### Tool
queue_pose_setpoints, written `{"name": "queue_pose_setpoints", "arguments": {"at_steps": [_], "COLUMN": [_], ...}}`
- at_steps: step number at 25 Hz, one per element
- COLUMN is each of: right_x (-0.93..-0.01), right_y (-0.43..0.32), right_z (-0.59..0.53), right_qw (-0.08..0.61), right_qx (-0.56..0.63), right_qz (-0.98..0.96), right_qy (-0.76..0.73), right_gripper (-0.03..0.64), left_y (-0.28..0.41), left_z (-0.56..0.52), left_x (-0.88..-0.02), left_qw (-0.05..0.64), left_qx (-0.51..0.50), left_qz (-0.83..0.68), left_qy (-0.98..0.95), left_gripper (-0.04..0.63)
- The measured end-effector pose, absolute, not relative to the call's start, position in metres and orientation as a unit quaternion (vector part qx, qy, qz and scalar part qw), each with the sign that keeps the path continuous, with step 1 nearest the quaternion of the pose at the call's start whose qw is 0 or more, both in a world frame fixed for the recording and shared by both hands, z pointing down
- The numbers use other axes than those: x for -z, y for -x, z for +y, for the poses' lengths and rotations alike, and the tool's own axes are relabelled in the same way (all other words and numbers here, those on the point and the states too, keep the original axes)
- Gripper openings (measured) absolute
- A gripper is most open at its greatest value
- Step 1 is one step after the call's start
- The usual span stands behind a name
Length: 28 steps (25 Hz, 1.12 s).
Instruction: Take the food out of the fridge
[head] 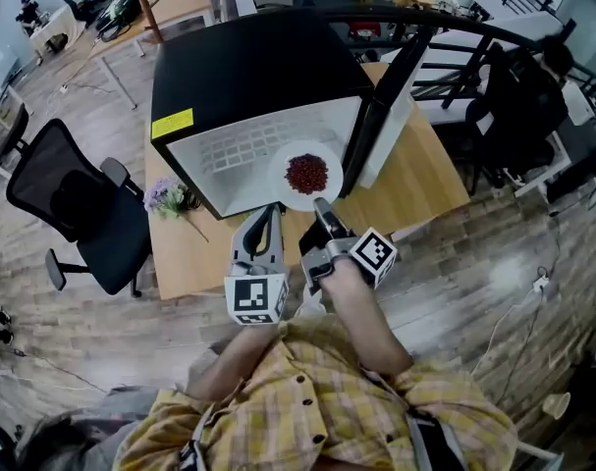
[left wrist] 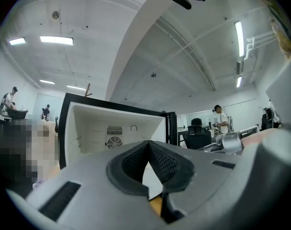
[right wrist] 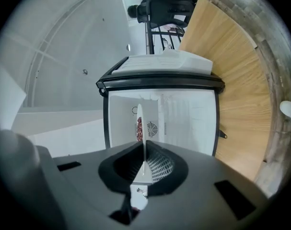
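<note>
Open-plan office, plank floor, desks and an office chair [head: 77, 204] beyond. Head view: wooden surface [head: 425, 180] bearing a small black fridge [head: 248, 77], door [head: 381, 116] swung wide to the right, white cavity exposed. Gripped a white plate [head: 329, 192] of dark red food [head: 306, 173] by its near rim in the right claw [head: 320, 204], at the mouth of the cavity and not set down anywhere. Kept roughly level, probably to stop the loose food sliding off. Left claw [head: 270, 209] parked just beside it on the left, tips together, carrying nothing and clear of the plate, likely held back as a spare.

Left gripper view: looked past pads pressed tip to tip, nothing between them, into the bare white cavity with a round fan grille [left wrist: 113, 142] on the back wall. Showed no other food in the part visible.

Right gripper view: rolled onto its side, showed the plate edge-on as a thin white line running out from between the pads towards the cavity, red food heaped on one face. Clamped narrow on the rim alone, a slim hold for a broad plate, judged liable to tip if jolted. Needed next, at a guess: a bare stretch of surface in front of the fridge for setting down.
</note>
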State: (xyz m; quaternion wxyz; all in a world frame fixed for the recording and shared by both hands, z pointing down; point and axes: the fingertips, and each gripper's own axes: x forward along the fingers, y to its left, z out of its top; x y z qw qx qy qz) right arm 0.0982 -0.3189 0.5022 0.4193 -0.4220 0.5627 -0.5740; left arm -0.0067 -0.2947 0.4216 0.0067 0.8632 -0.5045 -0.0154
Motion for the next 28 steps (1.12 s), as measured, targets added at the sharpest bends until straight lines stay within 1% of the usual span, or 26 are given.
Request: {"name": "queue_pose_setpoints", "arguments": {"at_steps": [15, 28], "right_x": [-0.487, -0.484], "right_y": [-0.089, -0.085], "right_z": [-0.264, -0.265], "right_qw": [0.413, 0.412], "right_qx": [0.56, 0.555], "right_qz": [0.574, 0.579], "right_qy": [0.432, 0.433], "right_gripper": [0.017, 0.017], "left_y": [0.01, 0.015], "left_z": [-0.264, -0.263], "left_x": [-0.425, -0.43], "left_qw": [0.014, 0.017], "left_qx": [0.02, 0.023], "left_qz": [-0.496, -0.489], "left_qy": [-0.868, -0.872], "left_gripper": [0.008, 0.008]}}
